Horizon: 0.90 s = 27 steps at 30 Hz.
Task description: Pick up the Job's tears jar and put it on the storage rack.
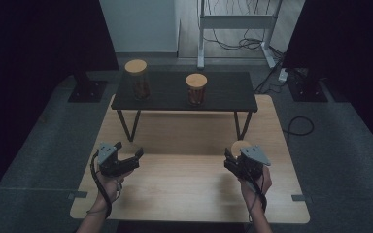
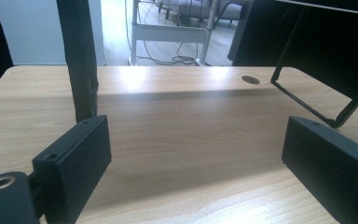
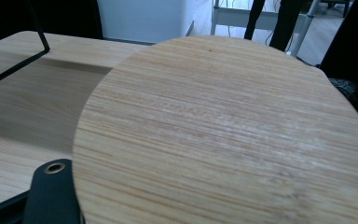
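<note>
Wooden and round, the lid [image 3: 223, 135] sits clamped in the right claw [image 1: 237, 156], held over the near right of the surface [image 1: 175, 184]. The left claw [image 1: 128, 155] is released, its jaws wide apart with nothing between them, over the near left. Two jars [image 1: 137, 79] with lids on stand far off on the black shelf [image 1: 228, 97]. I think the lid is being carried. Next it needs a spot to go, set down flat and slow.
</note>
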{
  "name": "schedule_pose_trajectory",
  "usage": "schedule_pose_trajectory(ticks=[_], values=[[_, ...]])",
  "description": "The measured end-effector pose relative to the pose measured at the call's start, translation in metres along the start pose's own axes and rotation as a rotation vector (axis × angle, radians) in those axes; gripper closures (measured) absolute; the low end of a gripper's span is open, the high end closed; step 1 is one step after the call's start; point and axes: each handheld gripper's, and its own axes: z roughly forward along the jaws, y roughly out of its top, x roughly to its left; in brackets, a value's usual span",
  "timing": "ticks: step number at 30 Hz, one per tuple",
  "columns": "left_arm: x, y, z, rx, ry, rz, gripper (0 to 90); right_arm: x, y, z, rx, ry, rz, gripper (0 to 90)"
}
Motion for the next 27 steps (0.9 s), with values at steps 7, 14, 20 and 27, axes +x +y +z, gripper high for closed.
schedule_pose_trajectory(ticks=[7, 14, 20, 27], values=[[-0.0001, -0.0002, 0.0016, 0.009, -0.005, 0.005, 7.7, -0.0005, 0.0009, -0.0028, -0.012, -0.002, 0.002, 25.0], [-0.0007, -0.0003, 0.0024, 0.014, -0.008, 0.009, 7.7, -0.001, 0.0019, -0.0044, -0.022, -0.001, 0.003, 25.0], [-0.0008, -0.0004, 0.0028, 0.015, -0.007, 0.01, 7.7, -0.0016, 0.0027, -0.0043, -0.023, 0.0, 0.004, 25.0], [-0.0012, -0.0007, 0.0038, 0.02, -0.007, 0.011, 7.7, -0.0019, 0.0031, -0.0042, -0.024, 0.002, 0.004, 25.0]])
